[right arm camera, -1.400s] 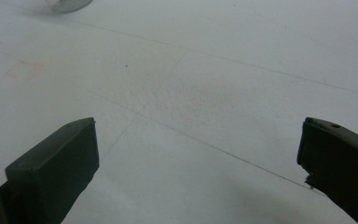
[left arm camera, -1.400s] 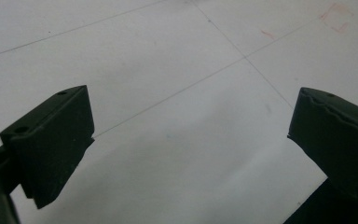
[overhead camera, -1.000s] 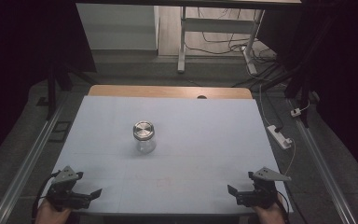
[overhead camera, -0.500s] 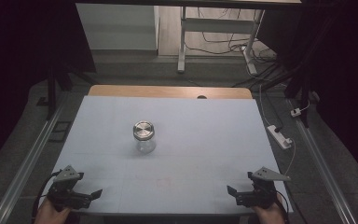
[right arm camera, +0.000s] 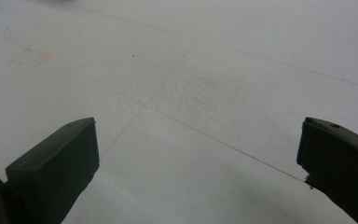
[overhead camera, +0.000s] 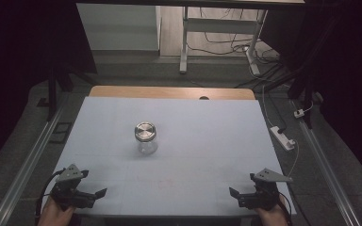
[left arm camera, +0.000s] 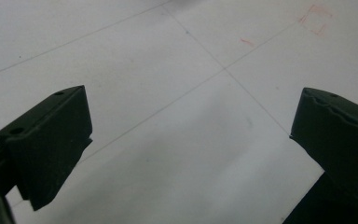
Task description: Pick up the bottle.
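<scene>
1. One white table (overhead camera: pixel 217 141) spans the high view, faint lines and a small red square mark (left arm camera: pixel 316 19) on its surface.
2. Two grippers sit at its near corners: the left gripper (overhead camera: pixel 94 195) and the right gripper (overhead camera: pixel 238 197), each with jaws spread wide and nothing between them.
3. Upright near the table's middle, well apart from both, stands a glass jar (overhead camera: pixel 146 138) with a metal lid (overhead camera: pixel 144 130).

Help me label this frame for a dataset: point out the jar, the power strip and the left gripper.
jar (overhead camera: pixel 145 132), high view, on its round metal lid.
power strip (overhead camera: pixel 283 138), high view, on the middle of its white body, on the floor right of the table.
left gripper (overhead camera: pixel 98 194), high view, midway between its open jaws.
</scene>
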